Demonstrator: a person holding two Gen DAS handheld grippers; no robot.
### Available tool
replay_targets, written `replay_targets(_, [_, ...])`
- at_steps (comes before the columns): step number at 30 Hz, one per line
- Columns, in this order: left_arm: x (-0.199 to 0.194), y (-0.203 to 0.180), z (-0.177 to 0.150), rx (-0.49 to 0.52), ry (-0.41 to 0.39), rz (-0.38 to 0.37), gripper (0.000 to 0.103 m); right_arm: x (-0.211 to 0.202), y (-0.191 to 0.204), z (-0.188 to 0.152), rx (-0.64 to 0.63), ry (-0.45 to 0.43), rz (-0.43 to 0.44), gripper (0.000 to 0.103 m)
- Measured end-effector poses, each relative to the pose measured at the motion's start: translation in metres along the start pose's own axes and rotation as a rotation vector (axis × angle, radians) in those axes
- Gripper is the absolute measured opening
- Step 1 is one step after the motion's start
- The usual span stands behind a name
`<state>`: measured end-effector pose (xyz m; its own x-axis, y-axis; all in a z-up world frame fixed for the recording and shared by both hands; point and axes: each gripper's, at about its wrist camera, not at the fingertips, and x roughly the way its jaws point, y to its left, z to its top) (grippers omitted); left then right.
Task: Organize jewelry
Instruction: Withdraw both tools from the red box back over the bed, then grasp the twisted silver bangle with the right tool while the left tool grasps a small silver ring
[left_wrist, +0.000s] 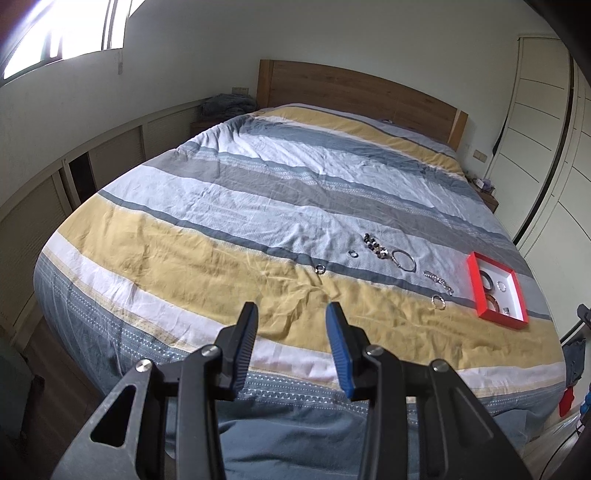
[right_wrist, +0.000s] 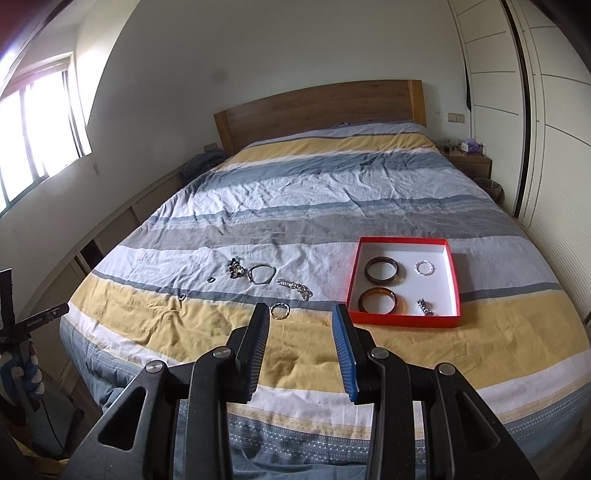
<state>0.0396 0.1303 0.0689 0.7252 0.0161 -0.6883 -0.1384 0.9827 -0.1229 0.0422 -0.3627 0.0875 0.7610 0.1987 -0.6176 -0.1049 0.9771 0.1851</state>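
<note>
Bedroom, striped bedspread (right_wrist: 295, 206) serving as the work surface. Red box (right_wrist: 452, 273) is sitting on the right side of the bed, already holding two bangles (right_wrist: 382, 268), a small silver ring (right_wrist: 423, 267) and a charm piece (right_wrist: 425, 307). Loose pieces are still lying to its left: chain bracelet (right_wrist: 295, 288), wire bangle (right_wrist: 261, 274), bead cluster (right_wrist: 235, 268), key ring (right_wrist: 279, 310) and two small rings (left_wrist: 353, 254). Roughly half seems sorted. Left gripper (left_wrist: 291, 314) is hanging part open with nothing between its fingers; right gripper (right_wrist: 301, 314) likewise part open and empty, nearest the key ring.
</note>
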Motion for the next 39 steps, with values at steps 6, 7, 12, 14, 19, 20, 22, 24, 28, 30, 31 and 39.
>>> replay_targets(6, [0.028, -0.008, -0.002, 0.008, 0.042, 0.01, 0.036, 0.025, -0.011, -0.003, 0.022, 0.044, 0.002, 0.035])
replay_targets(7, [0.033, -0.009, -0.003, 0.01, 0.052, 0.013, 0.036, 0.029, -0.013, -0.003, 0.026, 0.051, 0.001, 0.035])
replay_targets(12, [0.061, -0.014, -0.009, 0.018, 0.108, 0.017, 0.036, 0.053, -0.018, -0.005, 0.036, 0.094, 0.005, 0.035])
replay_targets(14, [0.072, -0.015, -0.011, 0.024, 0.13, 0.019, 0.036, 0.064, -0.019, -0.006, 0.037, 0.112, 0.007, 0.035])
replay_targets(19, [0.104, -0.016, -0.015, 0.028, 0.184, 0.026, 0.036, 0.096, -0.017, -0.007, 0.036, 0.163, 0.015, 0.038])
replay_targets(20, [0.11, -0.017, -0.015, 0.027, 0.193, 0.027, 0.036, 0.103, -0.016, -0.007, 0.033, 0.175, 0.017, 0.038])
replay_targets(22, [0.122, -0.019, -0.016, 0.029, 0.211, 0.029, 0.036, 0.119, -0.014, -0.008, 0.03, 0.199, 0.024, 0.038])
replay_targets(24, [0.135, -0.021, -0.016, 0.033, 0.227, 0.03, 0.036, 0.136, -0.012, -0.009, 0.026, 0.222, 0.032, 0.039])
replay_targets(28, [0.162, -0.023, -0.013, 0.03, 0.256, 0.031, 0.036, 0.17, -0.006, -0.011, 0.012, 0.278, 0.051, 0.043])
replay_targets(30, [0.176, -0.024, -0.01, 0.028, 0.269, 0.033, 0.036, 0.188, -0.002, -0.011, 0.001, 0.304, 0.064, 0.044])
replay_targets(31, [0.183, -0.025, -0.009, 0.031, 0.274, 0.033, 0.036, 0.197, 0.001, -0.012, -0.005, 0.317, 0.071, 0.044])
replay_targets(39, [0.239, -0.039, 0.009, 0.057, 0.288, 0.011, 0.036, 0.266, 0.022, -0.018, -0.04, 0.399, 0.128, 0.052])
